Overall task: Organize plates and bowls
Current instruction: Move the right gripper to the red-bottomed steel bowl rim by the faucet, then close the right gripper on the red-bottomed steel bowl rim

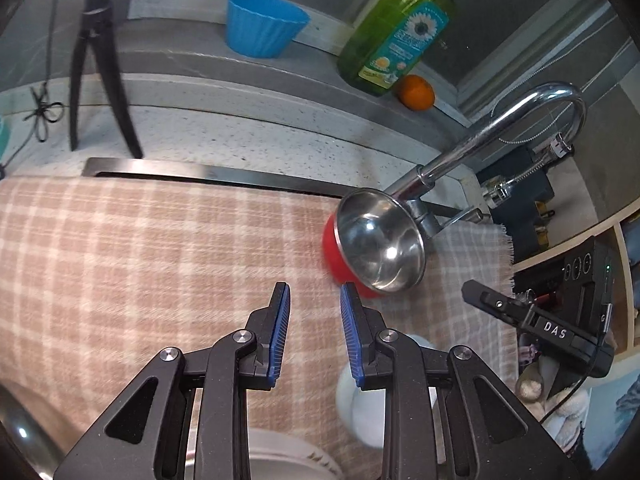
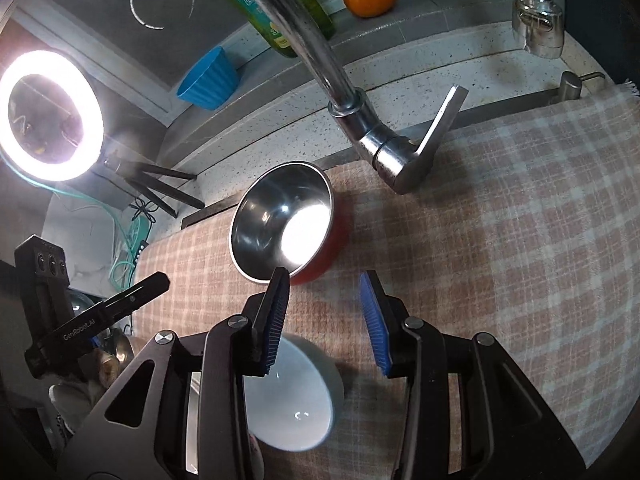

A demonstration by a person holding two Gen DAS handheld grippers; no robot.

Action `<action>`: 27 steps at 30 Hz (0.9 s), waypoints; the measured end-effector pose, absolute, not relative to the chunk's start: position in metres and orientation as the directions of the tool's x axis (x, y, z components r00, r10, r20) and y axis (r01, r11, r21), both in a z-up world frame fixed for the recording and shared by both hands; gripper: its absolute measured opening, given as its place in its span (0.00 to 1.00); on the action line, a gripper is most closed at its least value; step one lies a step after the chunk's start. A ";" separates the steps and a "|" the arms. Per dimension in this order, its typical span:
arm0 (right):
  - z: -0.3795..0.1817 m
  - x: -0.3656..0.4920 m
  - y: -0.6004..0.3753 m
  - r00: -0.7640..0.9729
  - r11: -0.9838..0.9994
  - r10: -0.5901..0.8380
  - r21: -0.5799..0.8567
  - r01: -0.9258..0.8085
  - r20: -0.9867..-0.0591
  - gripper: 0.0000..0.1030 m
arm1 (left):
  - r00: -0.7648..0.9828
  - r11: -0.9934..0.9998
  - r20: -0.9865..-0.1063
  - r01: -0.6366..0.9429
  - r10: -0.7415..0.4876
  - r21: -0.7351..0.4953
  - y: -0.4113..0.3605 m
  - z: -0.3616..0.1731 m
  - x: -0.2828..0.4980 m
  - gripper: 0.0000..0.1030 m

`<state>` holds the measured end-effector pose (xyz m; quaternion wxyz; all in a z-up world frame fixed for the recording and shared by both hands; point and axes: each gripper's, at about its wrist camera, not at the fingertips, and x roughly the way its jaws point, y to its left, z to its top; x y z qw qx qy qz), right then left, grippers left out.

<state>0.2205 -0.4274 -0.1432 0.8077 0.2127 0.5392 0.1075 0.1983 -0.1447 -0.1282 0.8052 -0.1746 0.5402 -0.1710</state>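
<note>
A steel bowl with a red outside (image 1: 378,240) sits on the checked cloth (image 1: 140,248), just beyond my left gripper (image 1: 315,294), which is open and empty. The same bowl (image 2: 282,222) shows in the right wrist view, just ahead of my right gripper (image 2: 324,280), also open and empty. A white bowl (image 2: 298,396) lies on the cloth under the right gripper's left finger; in the left wrist view it (image 1: 362,400) is partly hidden behind the left gripper's right finger. A pale plate rim (image 1: 288,456) shows at the bottom edge.
A chrome tap (image 1: 500,136) arches over the cloth behind the steel bowl. On the back ledge stand a blue cup (image 1: 262,26), a green soap bottle (image 1: 404,28) and an orange (image 1: 417,92). A ring light (image 2: 50,116) and tripod (image 1: 98,72) stand at left.
</note>
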 end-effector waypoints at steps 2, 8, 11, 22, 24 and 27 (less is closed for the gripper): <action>-0.147 0.227 -0.427 0.391 0.885 0.406 0.461 0.054 -0.826 0.38 | 0.340 0.880 -0.818 0.077 -0.464 -0.468 -0.150 -0.133 0.206 0.24; -0.154 0.241 -0.425 0.378 0.891 0.403 0.451 0.047 -0.834 0.32 | 0.323 0.893 -0.835 0.099 -0.446 -0.439 -0.168 -0.141 0.224 0.24; -0.155 0.248 -0.420 0.374 0.899 0.394 0.437 0.033 -0.839 0.32 | 0.305 0.894 -0.841 0.108 -0.447 -0.436 -0.173 -0.146 0.234 0.24; -0.169 0.267 -0.416 0.350 0.913 0.369 0.406 0.036 -0.861 0.26 | 0.261 0.905 -0.867 0.127 -0.425 -0.405 -0.185 -0.162 0.258 0.22; -0.172 0.269 -0.418 0.345 0.905 0.383 0.424 0.047 -0.857 0.23 | 0.254 0.906 -0.869 0.129 -0.424 -0.404 -0.187 -0.165 0.260 0.21; -0.175 0.271 -0.417 0.341 0.904 0.386 0.425 0.047 -0.858 0.20 | 0.243 0.907 -0.874 0.138 -0.420 -0.398 -0.191 -0.169 0.262 0.21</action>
